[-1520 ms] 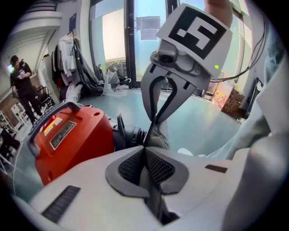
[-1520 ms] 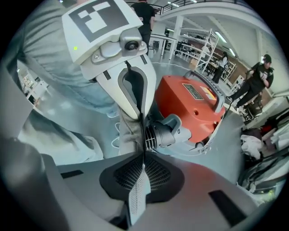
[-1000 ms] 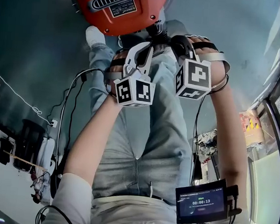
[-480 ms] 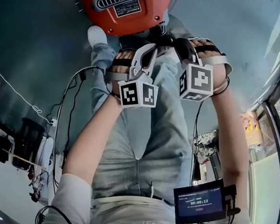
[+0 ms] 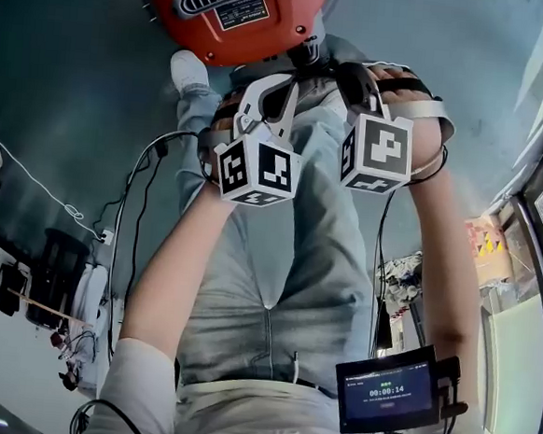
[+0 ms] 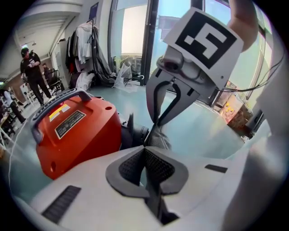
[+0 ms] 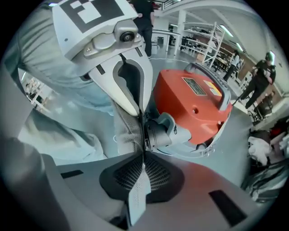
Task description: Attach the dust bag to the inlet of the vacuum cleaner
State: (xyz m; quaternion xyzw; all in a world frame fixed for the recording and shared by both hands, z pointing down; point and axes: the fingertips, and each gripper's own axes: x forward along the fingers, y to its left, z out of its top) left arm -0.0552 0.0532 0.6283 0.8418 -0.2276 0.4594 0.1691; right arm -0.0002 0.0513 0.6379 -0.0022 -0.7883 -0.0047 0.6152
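Note:
The red vacuum cleaner point(image 5: 231, 12) stands on the floor ahead, its dark inlet collar point(image 7: 158, 133) facing me. The grey cloth dust bag point(image 5: 308, 224) hangs from both grippers down toward my body. My left gripper point(image 5: 280, 86) is shut on the bag's mouth edge, close to the inlet point(image 6: 135, 133). My right gripper point(image 5: 344, 72) is shut on the same edge from the other side, a strip of grey mesh point(image 7: 137, 189) between its pads. In the right gripper view the bag mouth point(image 7: 128, 131) lies right beside the collar; I cannot tell if they touch.
A white shoe point(image 5: 183, 67) stands left of the inlet. Black cables point(image 5: 141, 210) trail over the floor at left. A small monitor point(image 5: 384, 393) hangs at my waist. People point(image 6: 31, 67) and hanging clothes point(image 6: 86, 45) are far behind the vacuum; metal shelving point(image 7: 216, 40) stands far behind it in the right gripper view.
Both grippers have shifted slightly up toward the vacuum with the bag, the left one also a little to the left. Both remain shut on the bag.

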